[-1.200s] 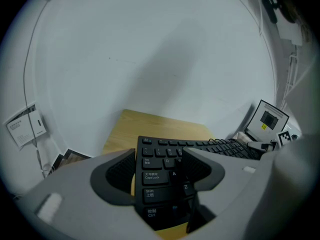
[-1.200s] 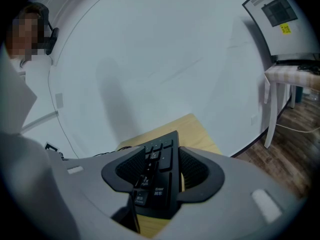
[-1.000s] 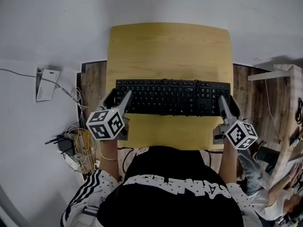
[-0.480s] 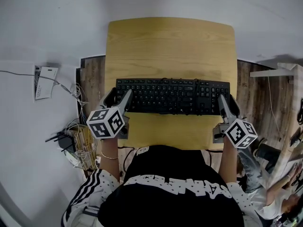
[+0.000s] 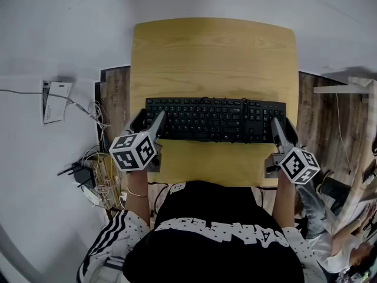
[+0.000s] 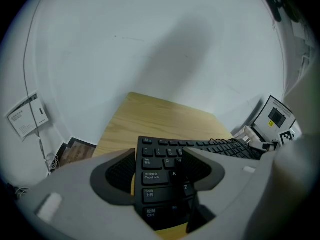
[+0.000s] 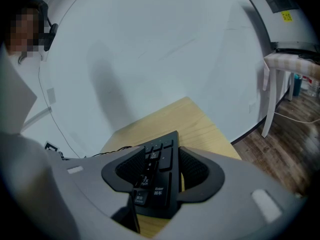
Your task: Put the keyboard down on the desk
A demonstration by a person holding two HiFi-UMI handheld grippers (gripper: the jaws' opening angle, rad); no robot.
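Above the desk (image 5: pixel 212 58), left gripper (image 5: pixel 149 121) and right gripper (image 5: pixel 283 128) each clamp one end of the keyboard (image 5: pixel 215 119). Whether it already rests there is unclear; letting go is left.

The left claw (image 6: pixel 159 156) grips the left end of a black keyboard (image 6: pixel 155 176), one jaw pressed to each side of it. Beyond it, a pale wooden desk (image 6: pixel 155 121) stands against a white wall (image 6: pixel 150 49). A paper card (image 6: pixel 27 121) hangs at left, and dark floor (image 6: pixel 75 151) shows beside the desk.
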